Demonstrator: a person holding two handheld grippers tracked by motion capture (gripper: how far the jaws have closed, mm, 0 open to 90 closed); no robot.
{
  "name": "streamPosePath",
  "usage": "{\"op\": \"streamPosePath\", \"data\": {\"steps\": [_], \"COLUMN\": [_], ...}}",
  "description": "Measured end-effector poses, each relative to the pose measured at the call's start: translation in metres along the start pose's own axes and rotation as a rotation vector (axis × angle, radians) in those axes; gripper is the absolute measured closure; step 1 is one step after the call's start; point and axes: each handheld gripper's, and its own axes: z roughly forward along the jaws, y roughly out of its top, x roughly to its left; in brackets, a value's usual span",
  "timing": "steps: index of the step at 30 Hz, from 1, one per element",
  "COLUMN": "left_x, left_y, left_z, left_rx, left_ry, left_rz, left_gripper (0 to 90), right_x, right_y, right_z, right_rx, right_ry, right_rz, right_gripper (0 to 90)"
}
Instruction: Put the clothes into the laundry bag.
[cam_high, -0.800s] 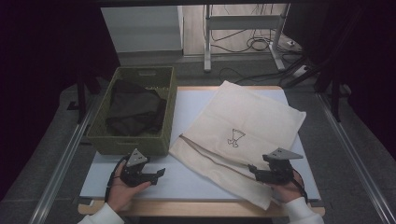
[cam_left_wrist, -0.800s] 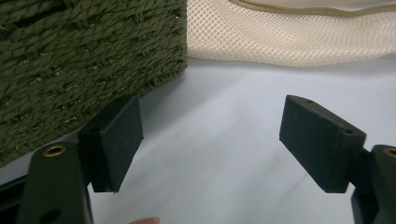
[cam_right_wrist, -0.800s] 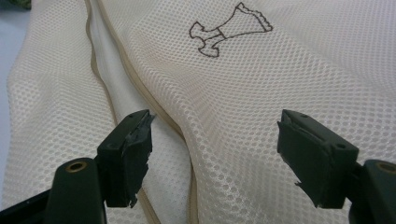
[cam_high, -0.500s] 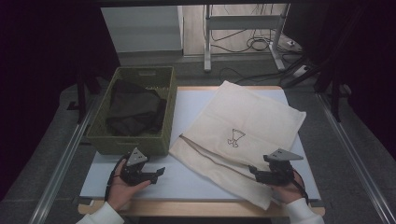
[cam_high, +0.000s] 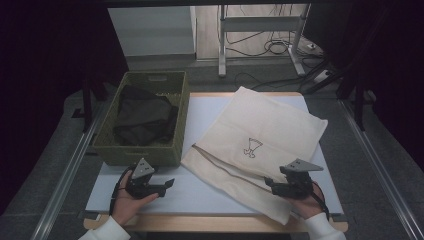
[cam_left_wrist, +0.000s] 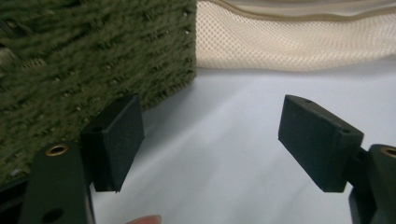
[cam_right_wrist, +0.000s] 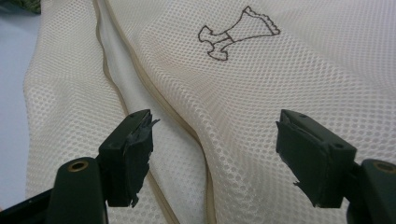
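A cream mesh laundry bag (cam_high: 260, 137) with a small dark printed figure (cam_high: 252, 147) lies spread on the white table top (cam_high: 210, 192), its open edge toward the front. My right gripper (cam_high: 270, 184) rests over the bag's near right corner, open, with the mesh (cam_right_wrist: 243, 93) beneath its jaws and nothing pinched. To the left, an olive woven basket (cam_high: 145, 152) holds dark clothing (cam_high: 145, 117). My left gripper (cam_high: 167, 185) sits on the bare table just in front of the basket, open and empty; the basket's wall (cam_left_wrist: 84, 56) and the bag's edge (cam_left_wrist: 289, 42) lie ahead of it.
Metal rails (cam_high: 65, 175) run along both sides of the table. A metal stand (cam_high: 260, 35) and cables (cam_high: 277, 47) sit on the floor beyond the far edge. The wooden front edge (cam_high: 210, 224) of the table is close to both hands.
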Motion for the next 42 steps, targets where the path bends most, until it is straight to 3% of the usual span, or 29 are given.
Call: {"op": "streamPosePath", "data": {"steps": [4,7,13,18,21,31,37,42], "left_x": [0.004,0.008,0.008,0.007,0.007,0.008,0.009,0.008], "left_y": [0.002,0.001,-0.002,-0.002,-0.002,-0.003,-0.004,-0.004], "left_z": [0.003,0.002,0.002,0.004,0.005,0.003,0.003,0.003], "left_rx": [0.005,-0.016,-0.002,0.021,0.027,0.010,0.017,0.014], "left_ry": [-0.013,-0.050,-0.048,-0.053,-0.053,-0.055,-0.060,-0.060], "left_rz": [0.008,-0.009,-0.019,-0.022,-0.023,-0.034,-0.036,-0.035], "left_gripper": [22.8,22.3,21.9,22.5,22.4,22.3,22.4,22.5], "right_x": [0.000,-0.001,-0.004,-0.002,0.000,0.008,0.010,0.013], "right_y": [0.000,0.002,0.002,0.003,0.006,0.031,0.049,0.064], "right_z": [0.003,0.003,0.002,0.001,0.001,-0.002,0.006,0.015], "right_rx": [0.003,-0.007,-0.013,0.008,0.013,0.021,0.088,0.102], "right_ry": [-0.005,-0.002,-0.002,-0.021,-0.011,0.004,0.015,0.039], "right_rz": [-0.002,0.017,0.028,-0.029,-0.037,-0.044,-0.054,-0.069], "right_gripper": [27.7,28.1,28.7,30.5,31.0,34.4,34.5,34.5]}}
